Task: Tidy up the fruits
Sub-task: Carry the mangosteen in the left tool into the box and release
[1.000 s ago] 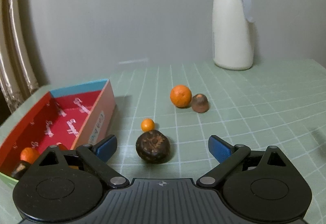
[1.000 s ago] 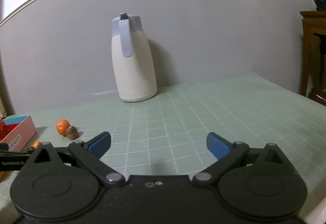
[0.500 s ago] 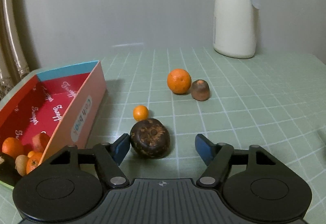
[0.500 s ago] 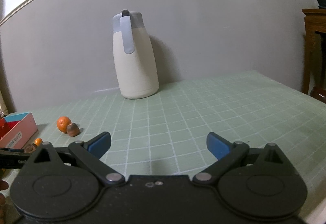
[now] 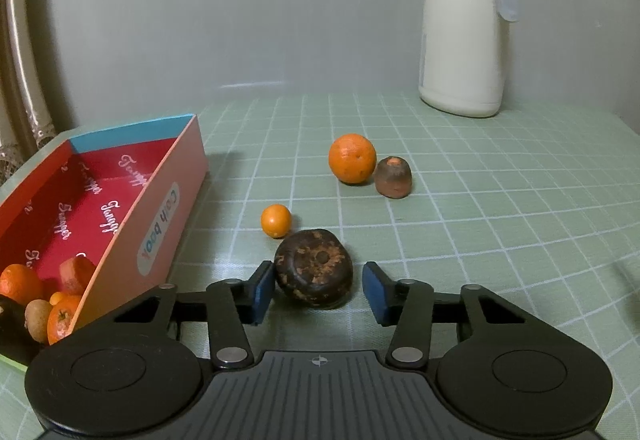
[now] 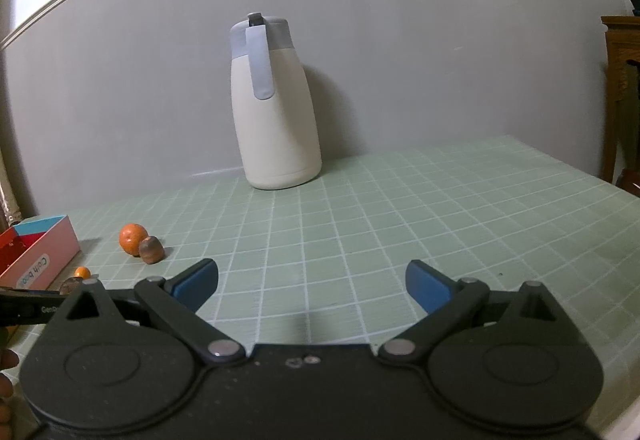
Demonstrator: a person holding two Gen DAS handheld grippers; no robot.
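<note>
Leftmost, a red box (image 5: 156, 208) sits on the green grid mat (image 5: 480, 200), its near end holding oranges, a small brown fruit and an orange wedge. Just right of the box's near corner, the left gripper (image 5: 318, 290) has its blue pads apart on either side of a dark brown fruit (image 5: 314, 272) on the mat; the left pad looks to be touching it, the right pad stands a little clear. A kumquat (image 5: 276, 220) lies just behind that fruit. Farther back and right, an orange (image 5: 352, 163) touches a brown cone-shaped fruit (image 5: 393, 176). A cream jug (image 5: 464, 40) stands upright by the wall. Well to the right, the right gripper (image 6: 312, 286) hangs with jaws wide apart, holding nothing.
</note>
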